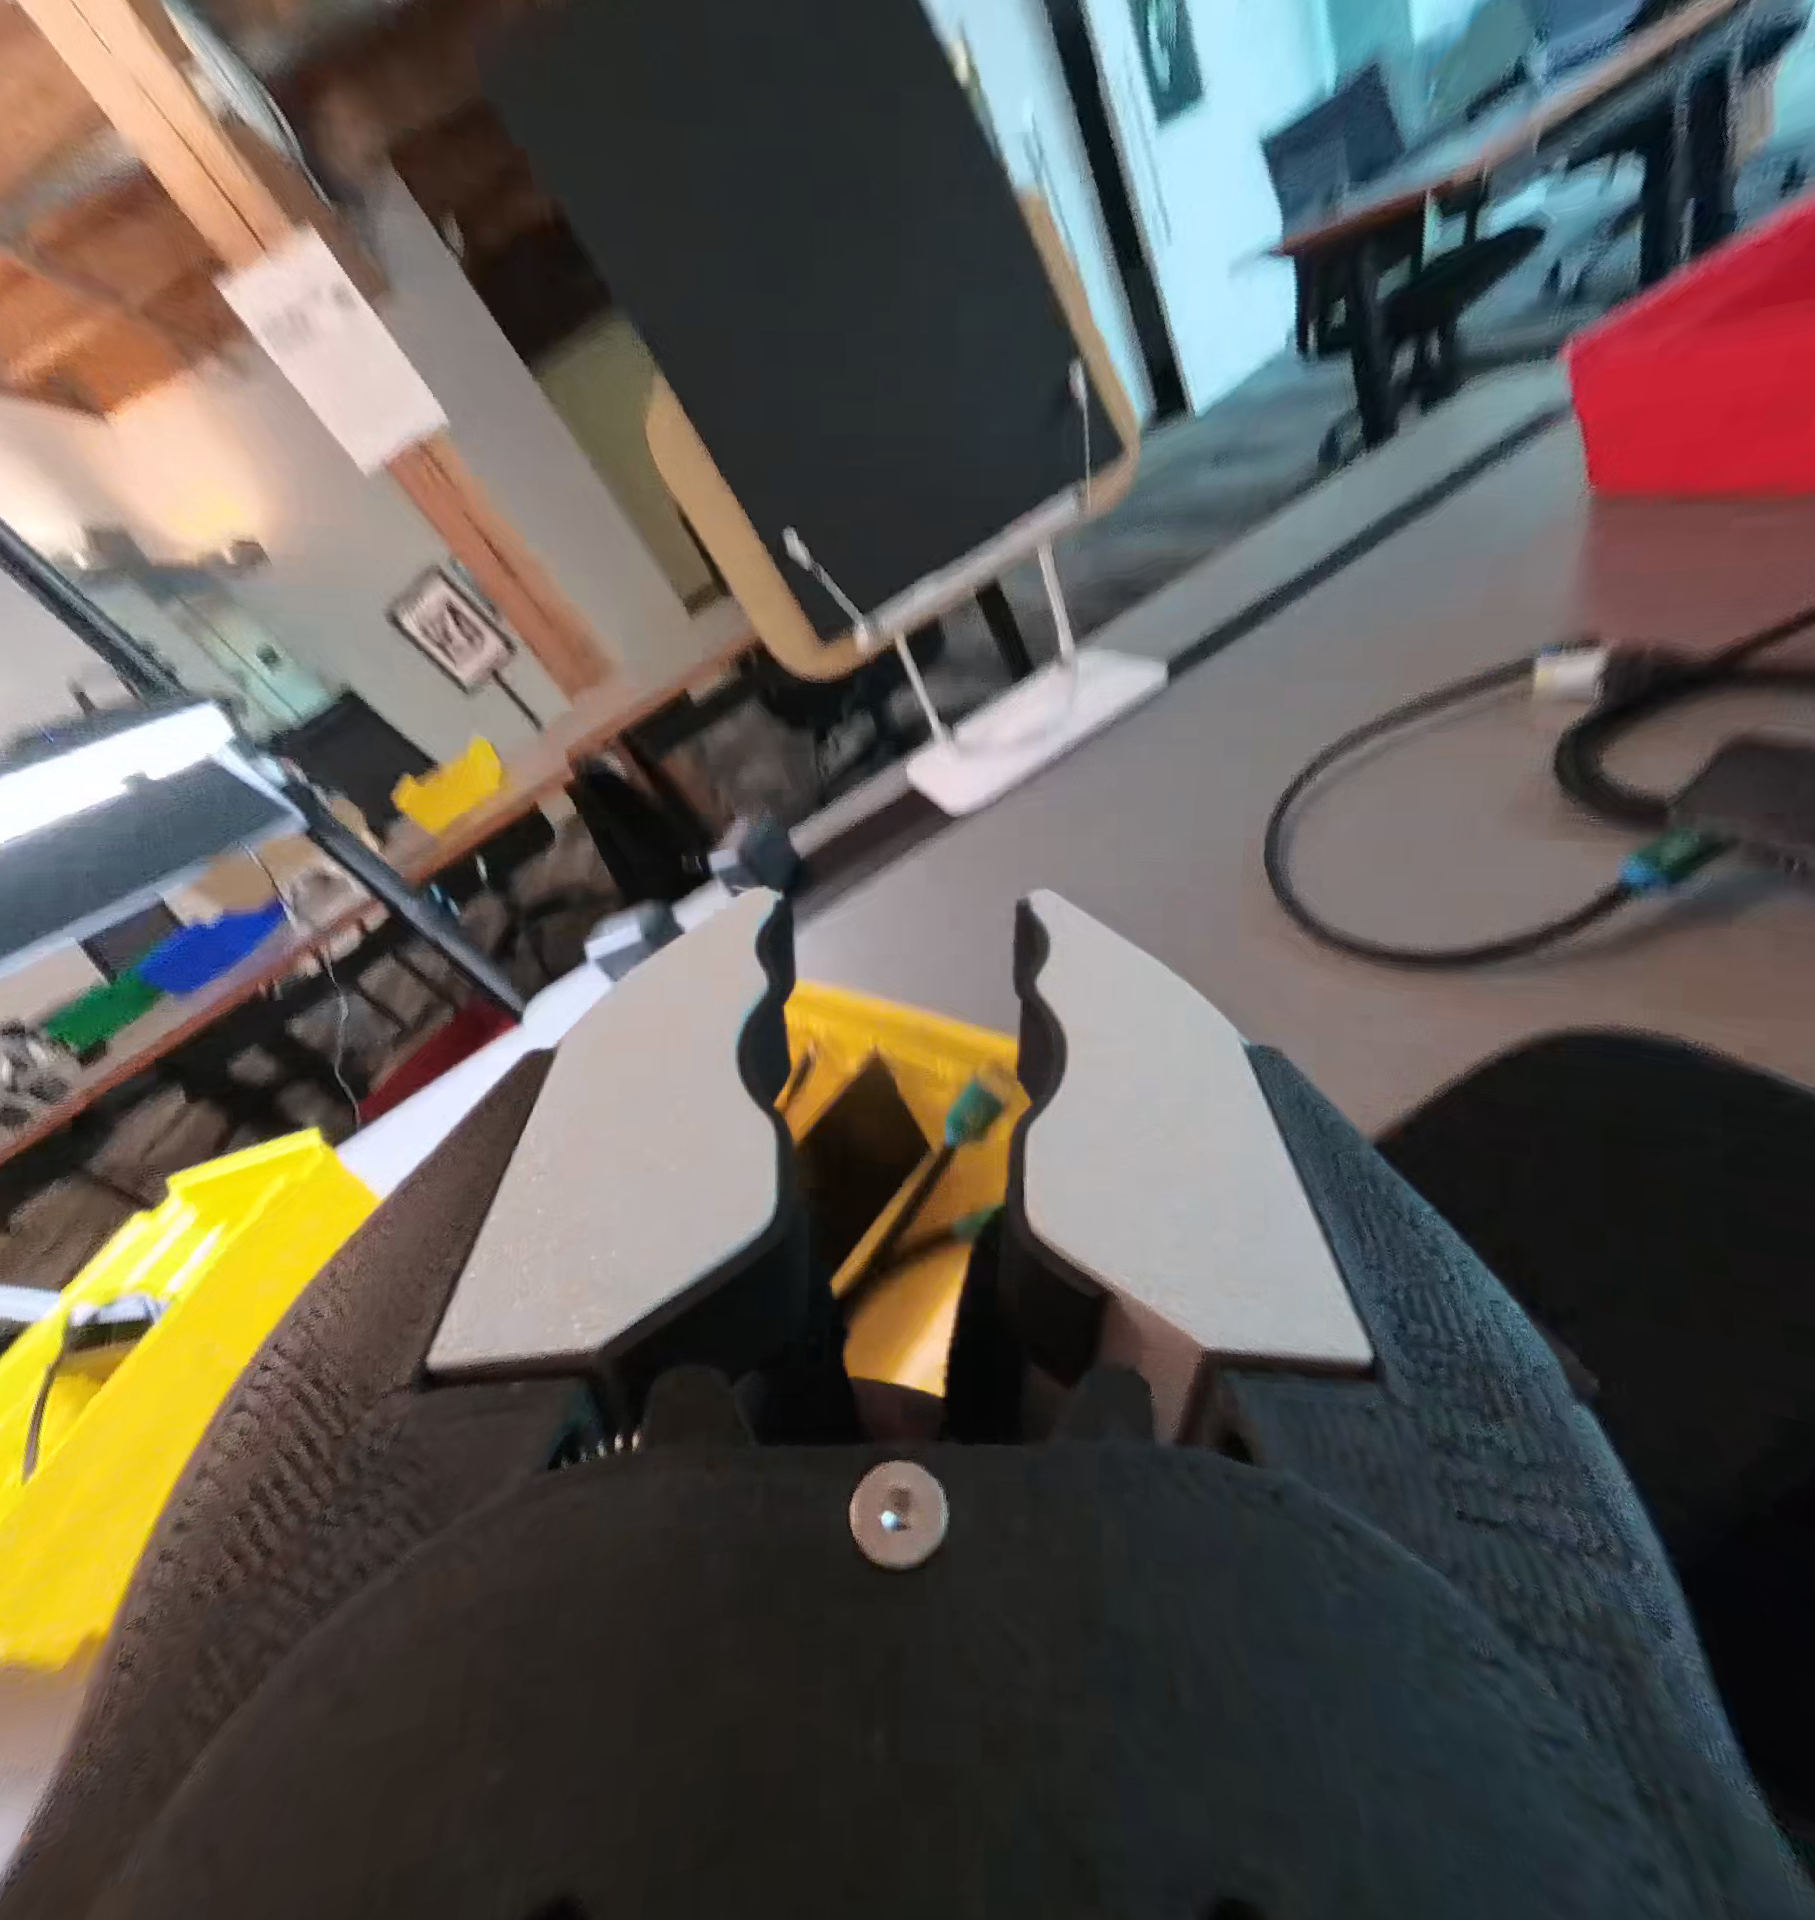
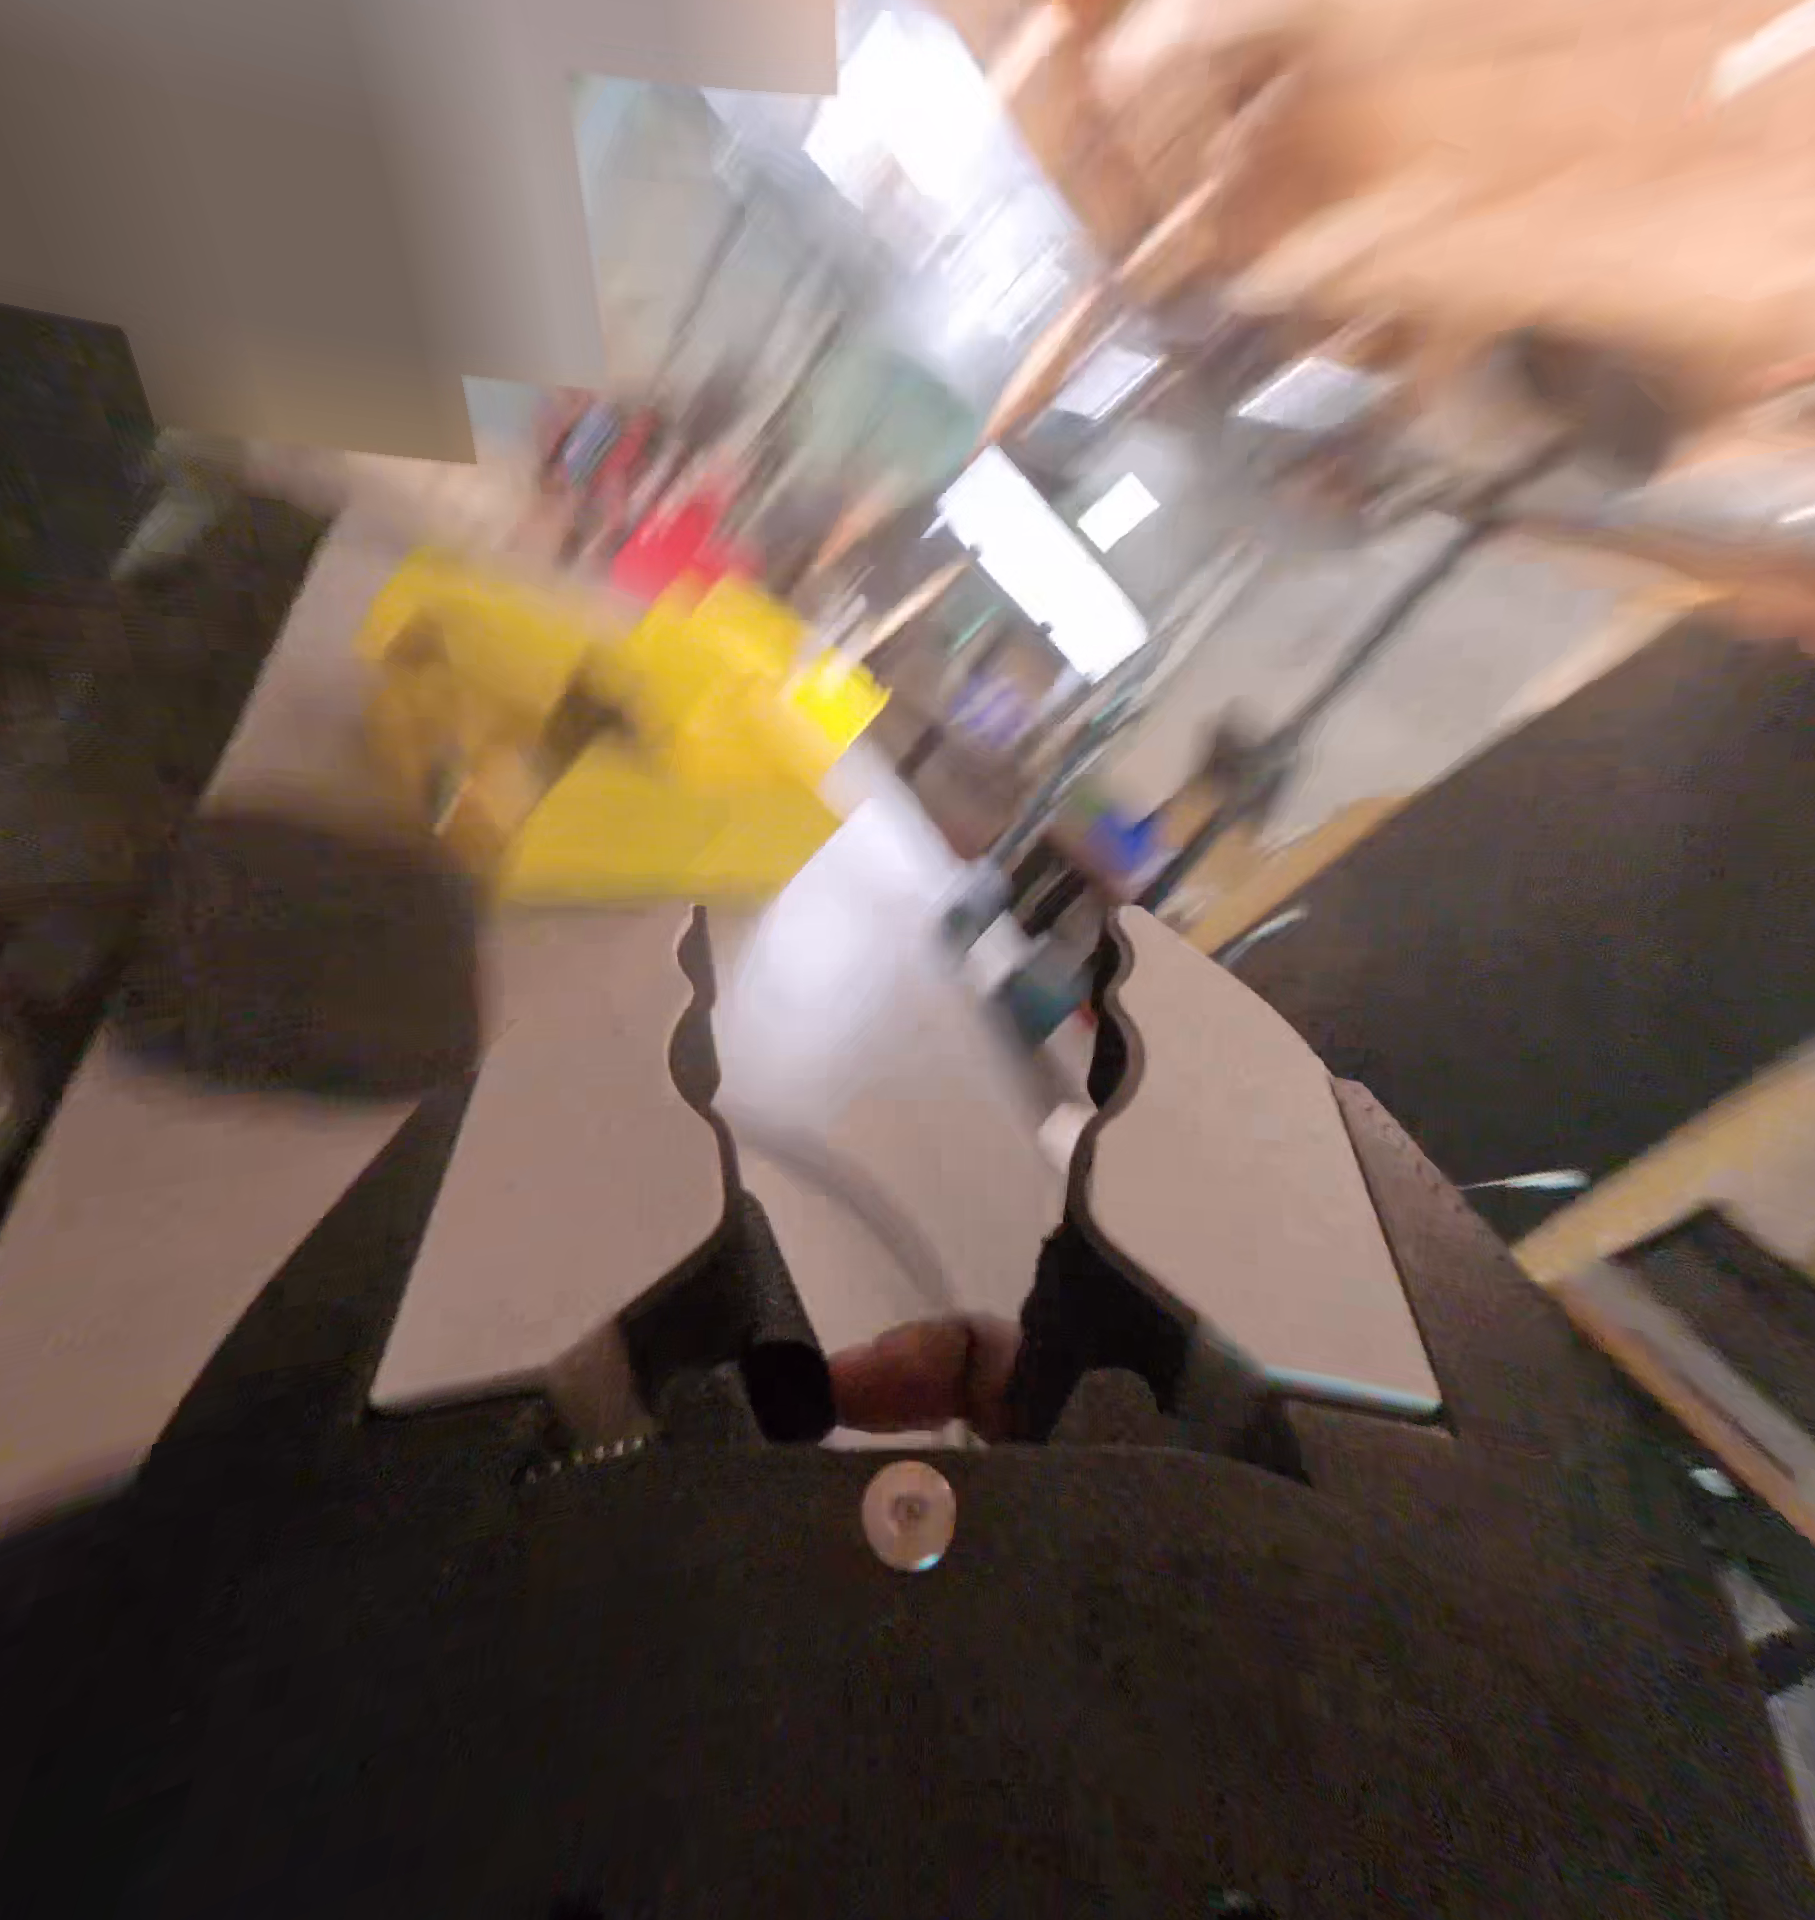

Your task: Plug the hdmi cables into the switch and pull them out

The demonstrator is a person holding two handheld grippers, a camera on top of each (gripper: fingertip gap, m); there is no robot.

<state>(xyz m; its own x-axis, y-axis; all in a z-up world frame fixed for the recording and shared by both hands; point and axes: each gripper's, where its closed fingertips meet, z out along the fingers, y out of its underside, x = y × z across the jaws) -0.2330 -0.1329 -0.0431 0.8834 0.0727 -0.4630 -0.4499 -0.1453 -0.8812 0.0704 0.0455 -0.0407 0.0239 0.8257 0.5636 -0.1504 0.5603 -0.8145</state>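
In the left wrist view, black HDMI cables [image 1: 1402, 935] loop on the grey table at the right, one with a green-blue tagged plug [image 1: 1661, 862] beside a dark box that may be the switch [image 1: 1776, 821]. A white-tagged plug [image 1: 1568, 670] lies farther back. My left gripper [image 1: 898, 914] is open and empty, over a yellow bin [image 1: 882, 1049], well left of the cables. My right gripper [image 2: 908, 925] is open and empty; its view is heavily motion-blurred and shows no cable or switch.
Another yellow bin [image 1: 103, 1403] sits at the lower left, a red bin [image 1: 1734, 353] at the far right, and a dark screen on a white stand [image 1: 1038, 727] behind the table. Blurred yellow bins [image 2: 622, 727] and a dark round shape [image 2: 300, 956] show in the right wrist view.
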